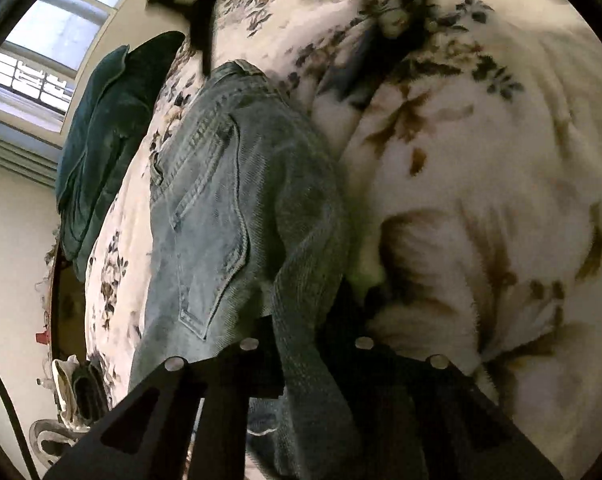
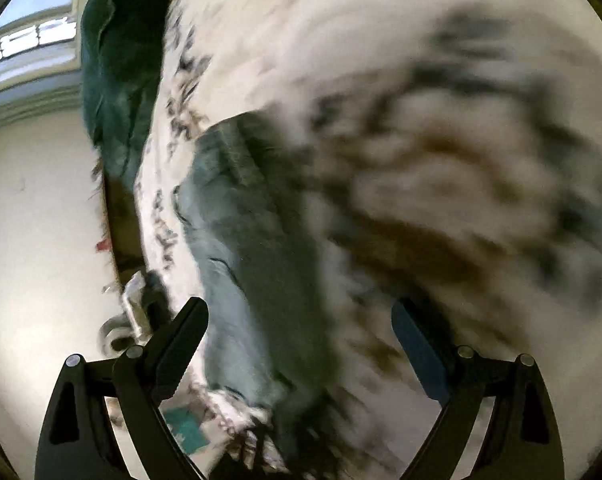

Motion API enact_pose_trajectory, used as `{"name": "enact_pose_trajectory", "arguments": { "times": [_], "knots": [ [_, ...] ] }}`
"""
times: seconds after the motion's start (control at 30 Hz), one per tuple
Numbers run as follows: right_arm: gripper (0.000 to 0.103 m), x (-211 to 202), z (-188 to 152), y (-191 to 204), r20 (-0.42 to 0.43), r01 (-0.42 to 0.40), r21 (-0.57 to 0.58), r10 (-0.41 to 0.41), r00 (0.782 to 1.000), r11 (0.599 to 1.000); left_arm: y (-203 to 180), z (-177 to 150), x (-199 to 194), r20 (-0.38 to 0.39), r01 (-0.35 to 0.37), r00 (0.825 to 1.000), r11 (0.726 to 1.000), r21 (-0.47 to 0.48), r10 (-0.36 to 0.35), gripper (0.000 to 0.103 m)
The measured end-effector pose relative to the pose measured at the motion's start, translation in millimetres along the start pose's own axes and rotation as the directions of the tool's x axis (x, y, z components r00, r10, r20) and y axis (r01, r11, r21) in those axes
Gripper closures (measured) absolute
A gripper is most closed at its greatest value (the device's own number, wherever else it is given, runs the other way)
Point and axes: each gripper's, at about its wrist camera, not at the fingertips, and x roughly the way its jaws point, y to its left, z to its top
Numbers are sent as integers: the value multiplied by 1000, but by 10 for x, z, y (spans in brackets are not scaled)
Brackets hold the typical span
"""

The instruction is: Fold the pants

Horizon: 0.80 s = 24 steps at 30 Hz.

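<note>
Light blue jeans [image 1: 221, 208] lie on a bed with a white floral cover [image 1: 481, 184], back pocket up. My left gripper [image 1: 305, 340] is shut on a fold of the jeans, the denim pinched between its black fingers and running under the camera. In the right wrist view, which is blurred by motion, the jeans [image 2: 253, 264] stretch away from the camera with a frayed hem near the bottom. My right gripper [image 2: 301, 312] is open and empty, its fingers spread on either side of the jeans.
A dark green pillow [image 1: 105, 136] lies at the bed's far edge, also in the right wrist view [image 2: 117, 72]. A window [image 1: 49, 44] is behind it. Shoes [image 1: 69, 400] sit on the floor beside the bed. A dark object [image 1: 197, 8] lies at the top.
</note>
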Motion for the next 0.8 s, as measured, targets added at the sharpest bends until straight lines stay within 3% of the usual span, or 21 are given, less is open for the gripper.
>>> {"name": "enact_pose_trajectory", "arguments": {
  "times": [0.07, 0.1, 0.13, 0.17, 0.27, 0.37, 0.5, 0.6, 0.67, 0.73, 0.77, 0.8],
  "knots": [
    [10, 265, 180, 92, -17, -18, -15, 18, 1000, 1000, 9, -16, -6, 16, 8, 1000, 1000, 13, -8, 92],
    [16, 339, 232, 148, -4, -15, -38, 14, 1000, 999, 14, -35, -14, 27, 4, 1000, 1000, 27, -5, 92],
    [39, 404, 271, 237, 17, 43, -88, -42, 999, 995, 24, -52, -31, 40, 6, 999, 999, 40, -7, 93],
    [47, 434, 276, 292, 37, 99, -120, -95, 995, 988, 43, -73, -52, 51, 8, 999, 999, 46, -10, 93],
    [60, 260, 98, 270, 105, 70, -95, -60, 993, 993, 161, -220, -189, 104, 18, 994, 996, 93, -28, 93],
    [65, -39, -246, 218, 166, 10, -56, 0, 986, 998, 266, -446, -393, 162, 19, 986, 984, 175, -48, 93],
    [65, -379, -908, -23, 246, -49, 60, 33, 969, 997, 333, -899, -718, 255, 17, 961, 946, 323, -105, 92],
    [60, -333, -1245, -276, 196, -31, 109, 9, 981, 994, 292, -1142, -750, 284, -22, 955, 930, 367, -89, 83],
    [44, -237, -1354, -418, 152, 46, 131, -66, 986, 990, 260, -1301, -751, 339, -106, 941, 936, 336, -15, 68],
    [42, -206, -1401, -463, 140, 80, 104, -95, 986, 991, 327, -1411, -789, 370, -118, 929, 963, 244, 21, 60],
    [32, -210, -1434, -452, 145, 93, 85, -105, 984, 992, 340, -1449, -794, 366, -133, 929, 971, 197, 53, 49],
    [28, -223, -1469, -432, 150, 100, 68, -109, 983, 993, 357, -1489, -812, 343, -128, 936, 982, 136, 74, 38]
  ]
}}
